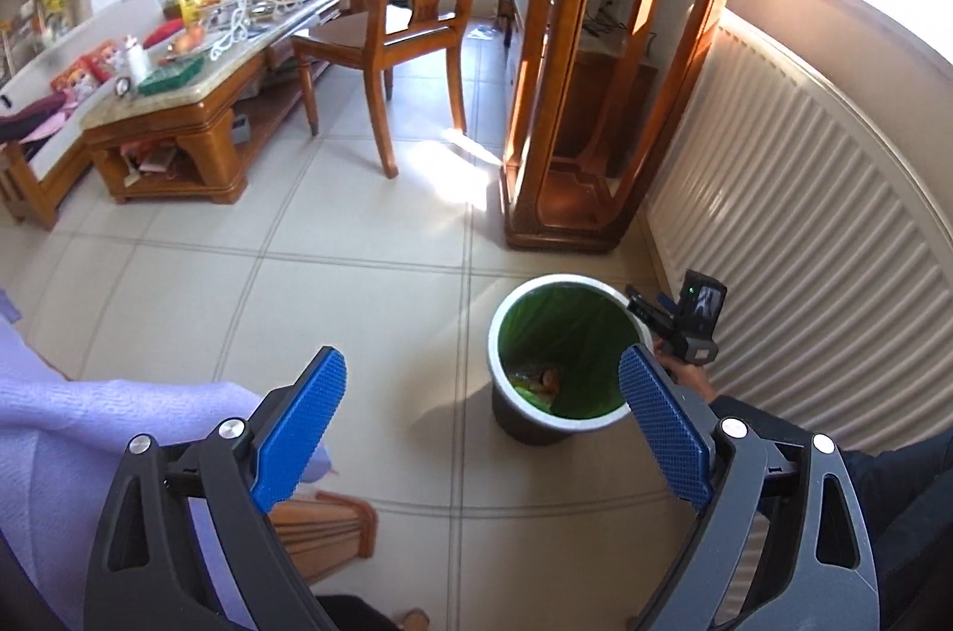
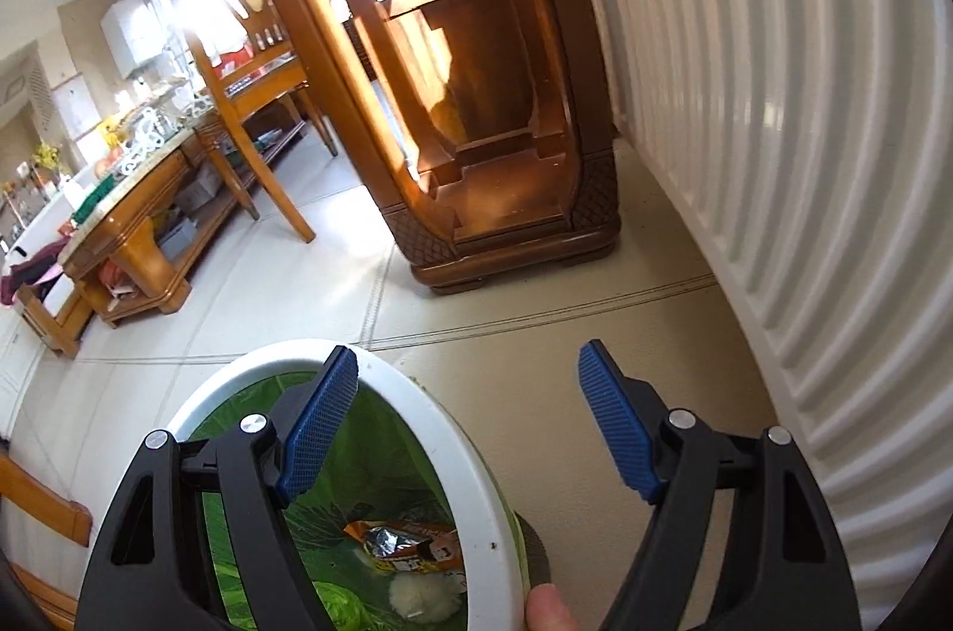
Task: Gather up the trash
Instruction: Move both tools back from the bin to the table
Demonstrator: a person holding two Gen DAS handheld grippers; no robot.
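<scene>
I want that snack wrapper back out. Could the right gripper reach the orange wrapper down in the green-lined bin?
Probably yes: the open right gripper hovers over the white-rimmed bin, and nothing covers the orange wrapper.

- I can't read any text from here: the print on the orange snack wrapper in the bin is too blurred to make out.
- Packets on the coffee table show no legible lettering.

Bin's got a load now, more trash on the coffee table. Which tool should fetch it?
Probably left. The left tool is open, empty and faces the cluttered coffee table. The right tool, also open, hangs at the trash bin rim by the radiator.
</scene>
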